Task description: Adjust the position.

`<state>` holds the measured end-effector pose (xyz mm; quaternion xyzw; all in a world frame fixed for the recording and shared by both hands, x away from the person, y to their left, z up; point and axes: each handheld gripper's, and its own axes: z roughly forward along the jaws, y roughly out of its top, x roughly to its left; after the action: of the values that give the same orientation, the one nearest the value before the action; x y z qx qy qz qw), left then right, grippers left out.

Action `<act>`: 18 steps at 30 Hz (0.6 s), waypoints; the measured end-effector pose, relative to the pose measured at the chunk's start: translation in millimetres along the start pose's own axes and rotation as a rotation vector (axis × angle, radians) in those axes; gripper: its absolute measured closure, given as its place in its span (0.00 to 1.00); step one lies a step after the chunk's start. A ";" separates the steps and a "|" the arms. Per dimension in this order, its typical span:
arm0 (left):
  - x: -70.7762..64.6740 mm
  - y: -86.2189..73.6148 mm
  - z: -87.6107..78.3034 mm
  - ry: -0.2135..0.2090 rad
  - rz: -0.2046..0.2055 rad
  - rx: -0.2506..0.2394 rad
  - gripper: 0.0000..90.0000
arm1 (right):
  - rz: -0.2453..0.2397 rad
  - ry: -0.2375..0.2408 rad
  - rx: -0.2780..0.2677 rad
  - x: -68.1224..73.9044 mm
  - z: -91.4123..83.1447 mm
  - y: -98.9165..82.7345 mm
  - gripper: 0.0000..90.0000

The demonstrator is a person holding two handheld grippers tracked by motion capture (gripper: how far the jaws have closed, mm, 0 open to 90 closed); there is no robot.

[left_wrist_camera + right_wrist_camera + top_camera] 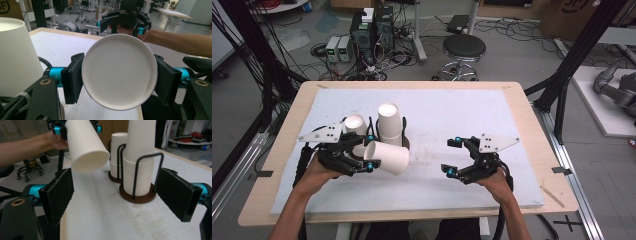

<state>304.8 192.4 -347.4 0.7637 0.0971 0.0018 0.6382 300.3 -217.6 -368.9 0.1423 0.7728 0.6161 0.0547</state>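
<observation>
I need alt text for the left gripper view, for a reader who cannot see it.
The left gripper holds a white paper cup between its two black jaws, its closed bottom facing the camera. A stack of white cups stands at left, and the right gripper hovers beyond over the white table.

Both forearms are bare, no sleeves. Each hand-held tool, the left tool (371,151) and the right tool (453,157), is black with cyan collars near its flat rectangular jaws, a grey three-cornered plate drilled with small holes, and a black cable.
</observation>
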 end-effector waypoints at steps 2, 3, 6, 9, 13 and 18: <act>-1.0 -0.6 2.4 -0.001 -0.001 -0.010 0.37 | -0.006 0.021 -0.003 1.2 4.9 6.0 0.17; -1.6 -0.8 3.4 -0.002 -0.004 -0.017 0.37 | -0.013 0.028 -0.007 1.2 6.8 7.9 0.17; -2.8 -1.6 6.4 -0.007 -0.007 -0.044 0.37 | -0.028 0.055 -0.013 2.2 14.8 14.4 0.17; -3.2 -2.7 9.6 -0.014 -0.009 -0.054 0.37 | -0.036 0.082 -0.013 4.2 24.0 21.0 0.17; -4.4 -5.7 17.2 -0.023 -0.014 -0.064 0.37 | -0.047 0.107 -0.014 5.9 33.4 27.4 0.17; -4.5 -7.8 27.2 -0.041 -0.016 -0.067 0.37 | -0.058 0.133 -0.006 8.5 43.0 31.6 0.17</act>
<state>302.6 166.5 -359.5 0.7410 0.0900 -0.0155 0.6653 308.2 -168.6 -347.6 0.0782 0.7766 0.6248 0.0214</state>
